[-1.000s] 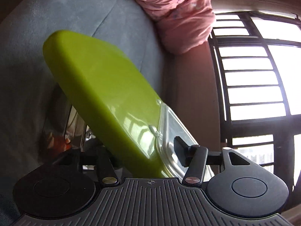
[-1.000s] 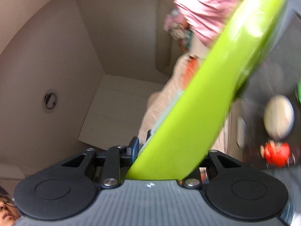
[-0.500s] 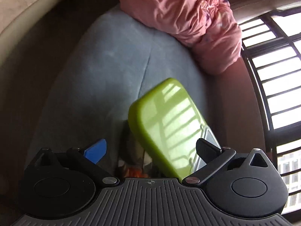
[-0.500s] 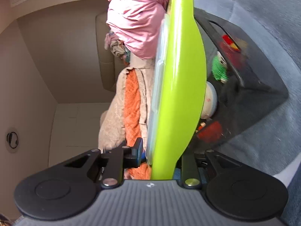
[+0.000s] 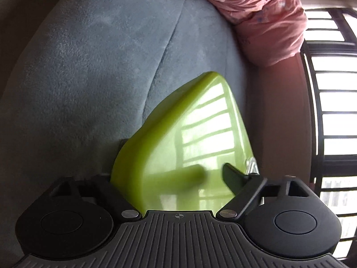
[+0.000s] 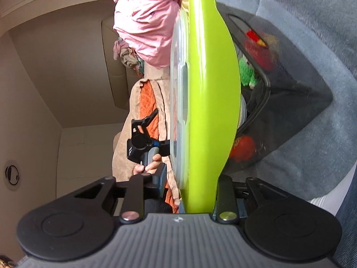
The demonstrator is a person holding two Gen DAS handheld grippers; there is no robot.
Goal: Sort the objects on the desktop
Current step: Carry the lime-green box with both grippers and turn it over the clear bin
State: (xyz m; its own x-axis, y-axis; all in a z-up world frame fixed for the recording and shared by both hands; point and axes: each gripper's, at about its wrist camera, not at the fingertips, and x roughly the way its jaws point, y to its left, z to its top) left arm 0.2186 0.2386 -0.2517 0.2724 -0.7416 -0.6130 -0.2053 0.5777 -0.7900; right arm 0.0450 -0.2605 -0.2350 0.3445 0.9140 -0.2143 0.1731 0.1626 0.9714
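Note:
A lime-green box with a clear lid fills both views. My right gripper is shut on its near end and holds it edge-on above a dark storage bin. My left gripper is open around the box's other end; its right finger stands off the green surface and its left finger is hidden behind the box. The left gripper also shows in the right wrist view, beside the clear lid.
The bin holds red, green and orange toys. A grey-blue cushion lies behind the box. Pink cloth is piled at the top, also in the right wrist view. A barred window is at right.
My left gripper has opened and let go of the green box, which now sits lower in its view. My right gripper has turned the box edge-on over the bin and holds it.

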